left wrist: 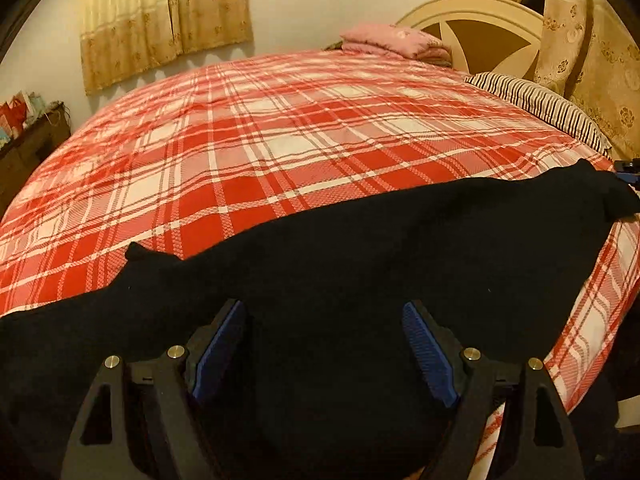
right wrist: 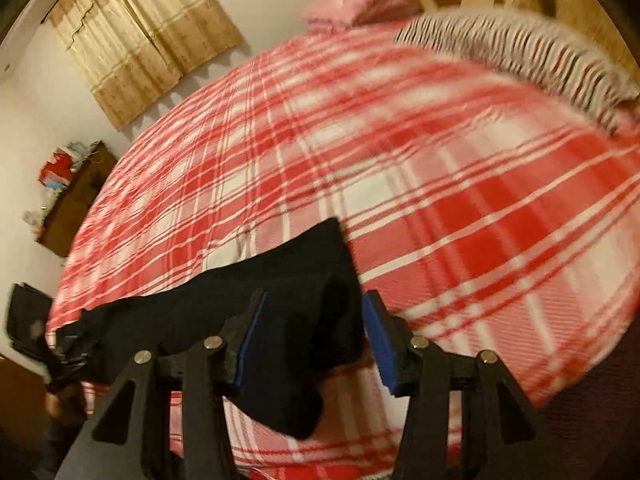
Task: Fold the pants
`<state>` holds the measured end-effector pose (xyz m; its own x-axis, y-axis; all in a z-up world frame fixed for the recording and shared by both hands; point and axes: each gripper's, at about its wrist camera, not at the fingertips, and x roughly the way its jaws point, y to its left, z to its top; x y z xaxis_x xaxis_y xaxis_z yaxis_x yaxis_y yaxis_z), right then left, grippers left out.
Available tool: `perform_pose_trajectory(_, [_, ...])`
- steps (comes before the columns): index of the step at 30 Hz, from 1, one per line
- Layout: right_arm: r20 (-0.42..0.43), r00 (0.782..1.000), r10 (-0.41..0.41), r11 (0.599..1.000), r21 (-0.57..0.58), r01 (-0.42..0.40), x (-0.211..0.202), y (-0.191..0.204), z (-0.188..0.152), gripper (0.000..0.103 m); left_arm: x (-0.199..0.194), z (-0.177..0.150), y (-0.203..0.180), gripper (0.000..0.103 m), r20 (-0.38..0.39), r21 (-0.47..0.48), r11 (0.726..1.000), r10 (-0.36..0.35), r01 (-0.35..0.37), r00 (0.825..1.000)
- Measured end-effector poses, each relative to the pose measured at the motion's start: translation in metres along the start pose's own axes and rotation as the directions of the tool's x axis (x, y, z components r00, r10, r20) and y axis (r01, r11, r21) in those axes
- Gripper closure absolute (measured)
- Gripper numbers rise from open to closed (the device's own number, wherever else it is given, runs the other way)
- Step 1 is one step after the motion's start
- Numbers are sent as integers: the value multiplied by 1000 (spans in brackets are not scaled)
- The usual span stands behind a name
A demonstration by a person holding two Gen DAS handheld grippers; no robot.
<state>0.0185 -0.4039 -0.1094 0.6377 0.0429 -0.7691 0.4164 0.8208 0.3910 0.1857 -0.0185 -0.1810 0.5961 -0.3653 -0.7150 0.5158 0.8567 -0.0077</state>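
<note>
Black pants lie stretched along the near edge of a bed with a red and white plaid cover. My left gripper is open, its blue-padded fingers over the wide part of the pants. In the right wrist view the pants' narrow end bunches between the fingers of my right gripper, which stands open around it; this view is blurred. The right gripper's tip shows at the far right of the left wrist view, at the pants' end.
A striped pillow and a folded pink blanket lie at the headboard. A dark cabinet with clutter stands left of the bed. Curtains hang on the far wall. A dark bag sits by the bed's left end.
</note>
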Motion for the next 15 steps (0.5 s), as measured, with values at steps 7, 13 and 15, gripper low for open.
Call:
perform_pose_trajectory(7, [-60,998,14,996,-83,-19,23,16,-1,93,-2,-3,3,20,41,-62,998,10,-7,999])
perform_pose_trajectory(13, [99,995,18,981,-196,1,-11,46,15,95,-5,-4,7,20,54,-106,994,-6,12,999])
perform_pose_trajectory(15, [145,989,22,974,-226,11,-20,54,23,95,-5,-5,6,20,55,-106,994,-1,7,999])
